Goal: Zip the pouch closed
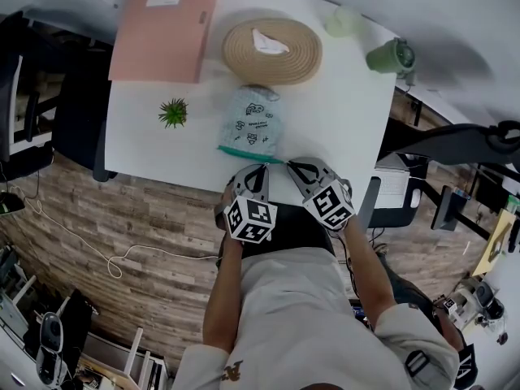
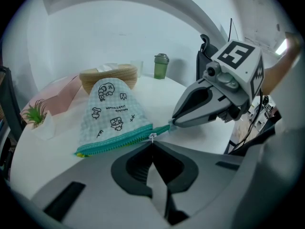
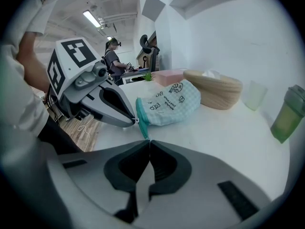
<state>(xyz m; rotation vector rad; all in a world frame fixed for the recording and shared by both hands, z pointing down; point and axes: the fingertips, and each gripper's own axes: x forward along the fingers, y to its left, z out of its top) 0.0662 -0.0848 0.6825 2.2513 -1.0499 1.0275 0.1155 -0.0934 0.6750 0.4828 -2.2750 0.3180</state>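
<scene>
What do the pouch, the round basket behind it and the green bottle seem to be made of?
The pouch looks like soft matte fabric, judging by its checked print and slumped shape. The basket is probably coiled rope or straw, matte tan, with ridged rings. The bottle is likely translucent plastic, slightly glossy; glass cannot be excluded.

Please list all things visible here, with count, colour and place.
table: 1, white, under everything
pouch: 1, pale green checked, near table edge
folder: 1, pink, far left
basket: 1, tan woven, behind pouch, white tissue inside
plant: 1, green, left of pouch
cup: 1, translucent, far right
bottle: 1, green, far right
left tool: 1, grey, shut on zipper pull
right tool: 1, grey, shut on teal zipper end
</scene>
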